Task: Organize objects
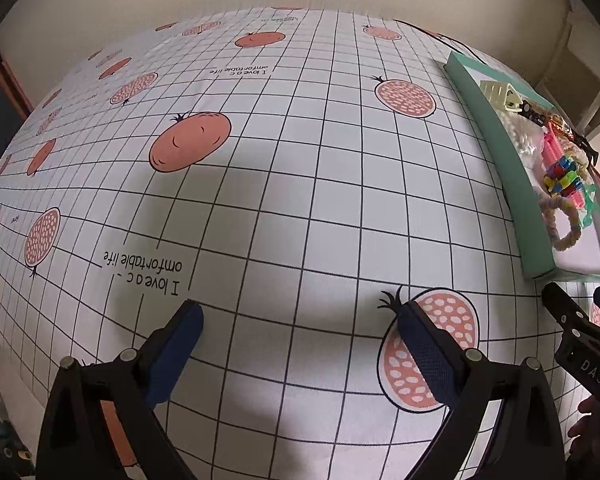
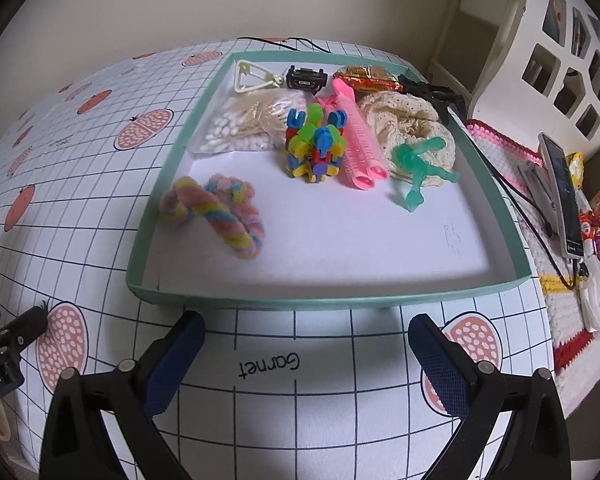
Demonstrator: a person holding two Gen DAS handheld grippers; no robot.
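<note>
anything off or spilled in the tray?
Nothing spilled. Everything sits inside the green tray. Only oddity: the twisted pastel rope lies alone near the front-left wall, apart from the cluster of items crowded at the back. Both claws are open and empty.

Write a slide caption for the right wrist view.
Open right gripper faces a green tray holding assorted small items.

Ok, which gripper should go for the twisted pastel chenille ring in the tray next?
Right, probably. The right gripper is open and faces the green tray, with the chenille ring just past the near wall. The left gripper, also open, faces bare tablecloth, tray off to its side.
</note>
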